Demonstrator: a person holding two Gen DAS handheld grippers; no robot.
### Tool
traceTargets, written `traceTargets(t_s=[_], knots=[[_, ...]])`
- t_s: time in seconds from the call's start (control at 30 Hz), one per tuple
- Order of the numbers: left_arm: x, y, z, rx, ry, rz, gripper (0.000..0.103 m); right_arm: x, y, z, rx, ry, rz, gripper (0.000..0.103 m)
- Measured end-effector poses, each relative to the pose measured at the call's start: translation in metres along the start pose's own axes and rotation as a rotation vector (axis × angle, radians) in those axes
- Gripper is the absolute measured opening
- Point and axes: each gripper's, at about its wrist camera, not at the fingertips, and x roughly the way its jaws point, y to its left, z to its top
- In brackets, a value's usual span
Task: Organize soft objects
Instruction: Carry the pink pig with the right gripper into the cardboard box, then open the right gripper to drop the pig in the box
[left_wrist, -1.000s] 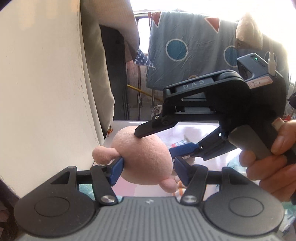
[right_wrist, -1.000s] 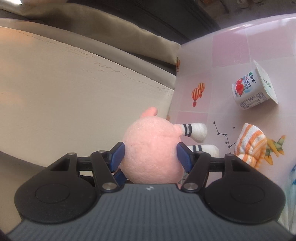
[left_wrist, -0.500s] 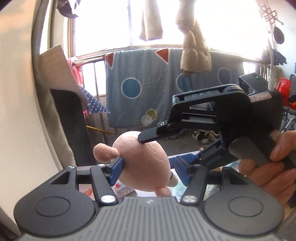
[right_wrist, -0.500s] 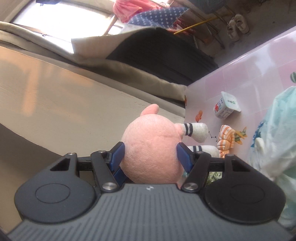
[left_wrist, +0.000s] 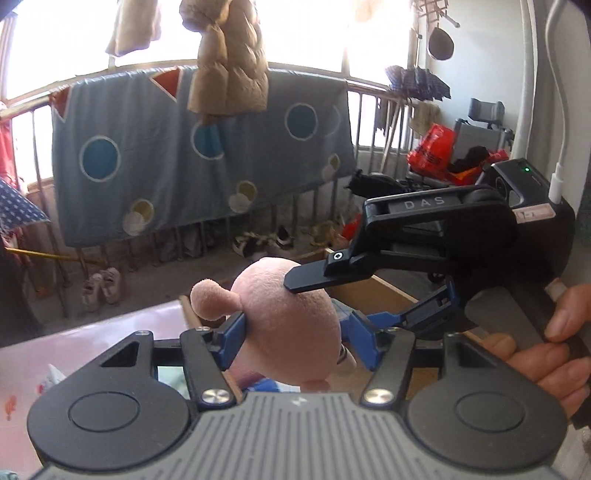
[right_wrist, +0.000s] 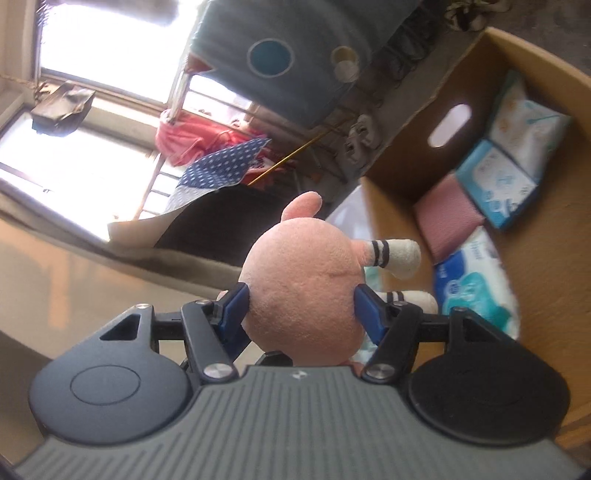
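A round pink plush toy (left_wrist: 291, 332) with a small ear and white, black-striped legs (right_wrist: 399, 256) hangs in the air, held by both grippers. My left gripper (left_wrist: 295, 338) is shut on its sides with the blue pads (left_wrist: 232, 339). My right gripper (left_wrist: 332, 295) comes in from the right, one black finger lying over the toy's top. In the right wrist view the right gripper (right_wrist: 301, 310) is shut on the plush toy (right_wrist: 303, 288), its blue pads pressing both flanks. An open cardboard box (right_wrist: 546, 258) lies just beyond and to the right of the toy.
The box holds tissue packs (right_wrist: 495, 184) and a pink cloth (right_wrist: 447, 218). A person's hand (left_wrist: 554, 350) grips the right gripper's handle. A pink table (left_wrist: 74, 350) lies at lower left, the box's rim (left_wrist: 388, 291) behind the toy. A blue blanket (left_wrist: 184, 158) hangs on a railing.
Both grippers carried the plush toy up and sideways, away from the beige cushion and the table's yoghurt cup. The cardboard box has come into view beside the toy.
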Motion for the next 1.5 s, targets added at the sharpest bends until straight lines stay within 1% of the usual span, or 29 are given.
traceTargets(t_s=[0.13, 0.27, 0.33, 0.43, 0.53, 0.63, 0.77, 0.9, 1.0, 1.07, 1.2, 1.27, 1.37, 1.5], knots=[[0.058, -0.010, 0.001, -0.013, 0.120, -0.063, 0.061, -0.009, -0.056, 0.008, 0.082, -0.031, -0.084, 0.063], [0.112, -0.015, -0.005, 0.014, 0.239, -0.083, 0.061, 0.001, -0.100, 0.017, 0.135, -0.044, -0.163, 0.063], [0.137, -0.019, -0.009, 0.028, 0.310, -0.071, 0.061, 0.012, -0.118, 0.027, 0.145, -0.040, -0.212, 0.063], [0.161, -0.021, -0.018, 0.030, 0.382, -0.048, 0.061, 0.031, -0.142, 0.037, 0.161, -0.018, -0.252, 0.063], [0.164, -0.020, -0.023, 0.032, 0.410, -0.030, 0.061, 0.050, -0.157, 0.039, 0.176, 0.014, -0.299, 0.063], [0.155, -0.018, -0.023, 0.040, 0.400, -0.016, 0.061, 0.058, -0.165, 0.037, 0.177, 0.025, -0.299, 0.063], [0.140, -0.010, -0.015, 0.019, 0.373, -0.003, 0.062, 0.055, -0.160, 0.035, 0.169, 0.018, -0.288, 0.063], [0.111, 0.000, -0.009, -0.014, 0.325, 0.003, 0.066, 0.044, -0.144, 0.032, 0.145, -0.002, -0.285, 0.065], [0.081, 0.012, -0.007, -0.035, 0.282, 0.021, 0.071, 0.031, -0.126, 0.029, 0.105, -0.017, -0.272, 0.069], [0.060, 0.023, -0.007, -0.056, 0.252, 0.036, 0.073, 0.022, -0.112, 0.026, 0.075, -0.027, -0.263, 0.071], [0.018, 0.050, -0.008, -0.113, 0.197, 0.067, 0.075, 0.011, -0.082, 0.015, 0.020, -0.037, -0.234, 0.071], [-0.004, 0.065, -0.012, -0.137, 0.170, 0.094, 0.075, 0.012, -0.065, 0.009, -0.015, -0.029, -0.214, 0.071], [-0.039, 0.094, -0.021, -0.185, 0.138, 0.163, 0.075, 0.023, -0.033, -0.003, -0.076, 0.004, -0.174, 0.071], [-0.086, 0.140, -0.044, -0.279, 0.117, 0.306, 0.076, 0.058, 0.018, -0.023, -0.176, 0.086, -0.105, 0.072]])
